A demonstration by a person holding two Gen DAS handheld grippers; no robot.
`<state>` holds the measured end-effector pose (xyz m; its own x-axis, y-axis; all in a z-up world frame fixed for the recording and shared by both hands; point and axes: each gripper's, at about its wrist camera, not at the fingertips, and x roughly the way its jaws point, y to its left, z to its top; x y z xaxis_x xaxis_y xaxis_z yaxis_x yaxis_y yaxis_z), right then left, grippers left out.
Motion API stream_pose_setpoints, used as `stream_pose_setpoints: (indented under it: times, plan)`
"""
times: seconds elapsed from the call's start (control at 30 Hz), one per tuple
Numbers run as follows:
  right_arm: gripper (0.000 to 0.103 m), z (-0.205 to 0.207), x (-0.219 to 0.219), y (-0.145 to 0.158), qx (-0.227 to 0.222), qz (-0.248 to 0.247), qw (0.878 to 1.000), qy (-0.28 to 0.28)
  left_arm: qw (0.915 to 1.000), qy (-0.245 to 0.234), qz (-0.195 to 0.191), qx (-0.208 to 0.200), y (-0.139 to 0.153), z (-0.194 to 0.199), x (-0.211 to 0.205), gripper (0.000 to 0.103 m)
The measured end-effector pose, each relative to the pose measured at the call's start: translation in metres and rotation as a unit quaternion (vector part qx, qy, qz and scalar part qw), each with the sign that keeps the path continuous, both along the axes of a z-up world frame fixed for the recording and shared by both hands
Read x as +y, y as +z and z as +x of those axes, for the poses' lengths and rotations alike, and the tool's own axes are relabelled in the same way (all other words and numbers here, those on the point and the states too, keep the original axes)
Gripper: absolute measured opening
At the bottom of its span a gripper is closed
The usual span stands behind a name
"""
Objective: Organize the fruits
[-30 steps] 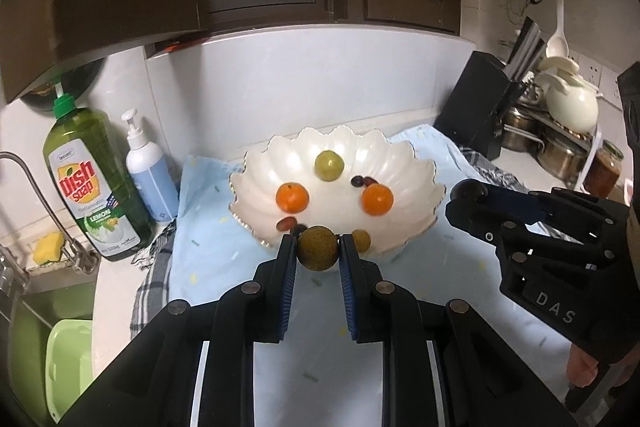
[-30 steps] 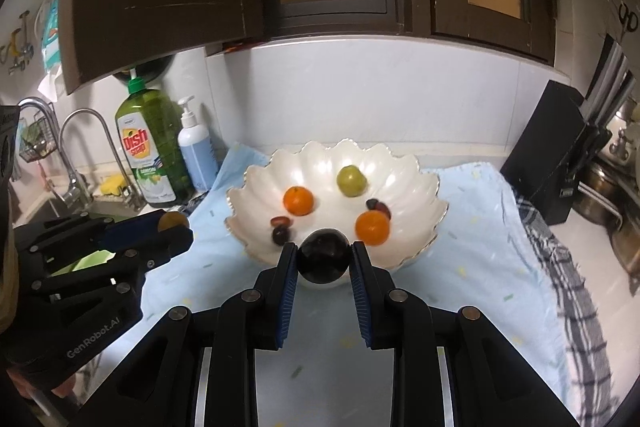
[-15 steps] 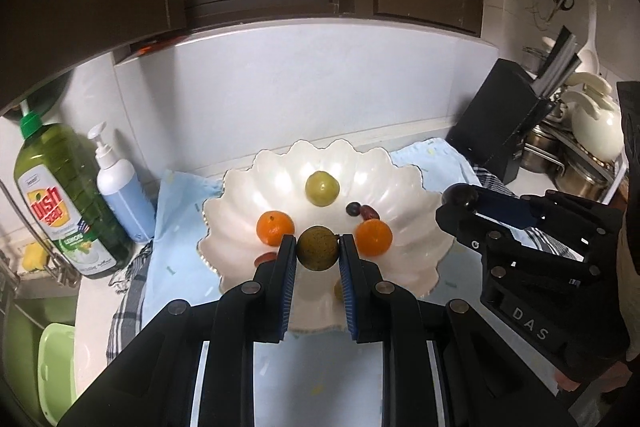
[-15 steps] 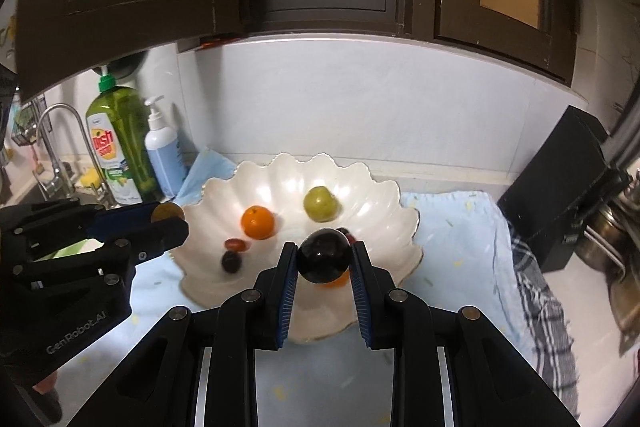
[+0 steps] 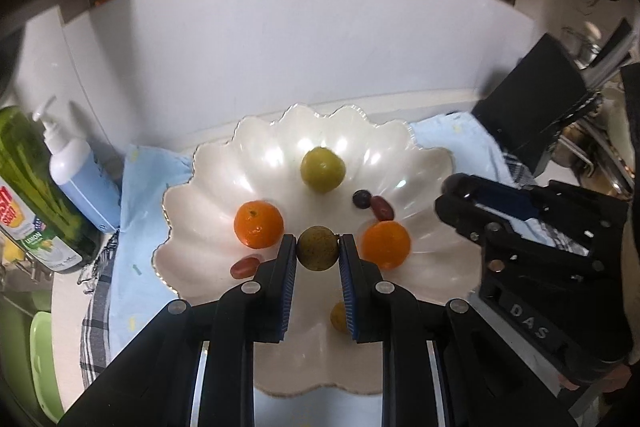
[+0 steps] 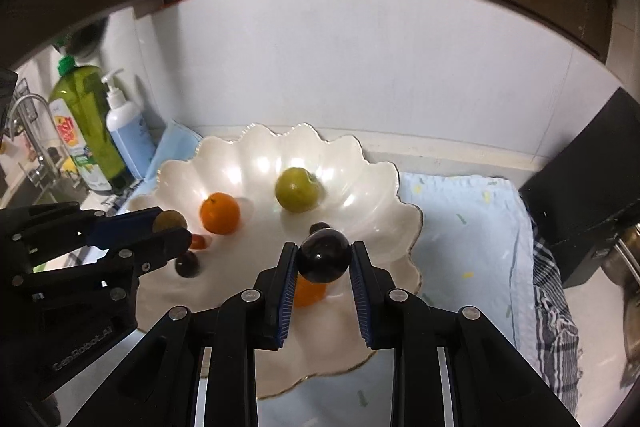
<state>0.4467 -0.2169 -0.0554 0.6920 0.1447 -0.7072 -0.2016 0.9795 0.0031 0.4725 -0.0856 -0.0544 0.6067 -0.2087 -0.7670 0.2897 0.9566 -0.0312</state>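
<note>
A white scalloped bowl (image 5: 208, 183) (image 6: 372, 195) sits on a light blue cloth (image 5: 136, 211) (image 6: 468, 223). Inside lie two oranges (image 5: 258, 224) (image 5: 385, 243), a green fruit (image 5: 322, 169) (image 6: 297, 189), a small yellow fruit (image 5: 338, 316), dark grapes (image 5: 361, 198) and red grapes (image 5: 245, 266). My left gripper (image 5: 318, 248) is shut on a brownish-green round fruit (image 5: 318, 248), held over the bowl's middle. My right gripper (image 6: 324, 261) is shut on a dark purple plum (image 6: 324, 261) above the bowl's right half, hiding part of an orange (image 6: 308, 293).
A green dish soap bottle (image 5: 32, 211) (image 6: 86, 123) and a blue pump bottle (image 5: 80, 171) (image 6: 128, 135) stand left of the bowl. A black knife block (image 5: 536, 99) (image 6: 588, 187) stands on the right, with pots behind. A sink with a tap (image 6: 28, 131) lies far left.
Both grippers have moved forward and slightly down, from in front of the bowl to over it, each still holding its fruit. The bowl now looms larger in both views.
</note>
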Motion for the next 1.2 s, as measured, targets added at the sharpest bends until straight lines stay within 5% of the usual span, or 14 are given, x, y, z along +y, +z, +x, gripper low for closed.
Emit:
stream_pose_setpoints:
  times: [0.47,0.63,0.77,0.87,1.2]
  plan:
    - [0.028,0.033,-0.001,-0.022,0.035,-0.017,0.999,0.007,0.9987,0.007,0.020,0.046,-0.028,0.037,-0.005,0.024]
    - [0.029,0.039,-0.002,-0.027,0.046,-0.017,0.999,0.006,0.9985,0.008,0.026,0.047,-0.031,0.041,-0.005,0.048]
    - [0.050,0.038,-0.004,-0.026,0.039,-0.020,0.999,-0.007,0.9987,0.017,0.025,0.042,-0.028,0.041,0.000,0.059]
    - [0.056,0.035,-0.005,-0.023,0.034,-0.021,0.999,-0.019,0.9986,0.028,0.034,0.030,-0.024,0.037,0.006,0.067]
    - [0.074,-0.005,-0.005,-0.007,0.000,-0.001,0.998,-0.058,0.9929,0.069,0.076,-0.059,0.003,-0.007,0.035,0.090]
